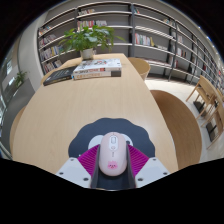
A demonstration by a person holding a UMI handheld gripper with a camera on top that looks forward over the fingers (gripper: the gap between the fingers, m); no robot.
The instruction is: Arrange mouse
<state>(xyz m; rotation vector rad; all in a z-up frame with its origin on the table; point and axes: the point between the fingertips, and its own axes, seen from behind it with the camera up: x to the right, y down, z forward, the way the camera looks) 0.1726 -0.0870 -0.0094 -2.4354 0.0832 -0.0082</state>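
A white computer mouse [112, 153] with a pink mark near its rear sits between my gripper's [112, 163] two fingers. Both magenta pads [90, 159] press against its sides, so the gripper is shut on it. The mouse is over a dark round mouse mat [112, 130] that lies at the near end of a long wooden table [70, 110]. I cannot tell whether the mouse rests on the mat or is held just above it.
At the table's far end are a stack of books [97, 68] and a potted plant [88, 38]. Bookshelves [150, 30] line the back wall. A second wooden table [182, 125] and chairs [207, 100] stand to the right.
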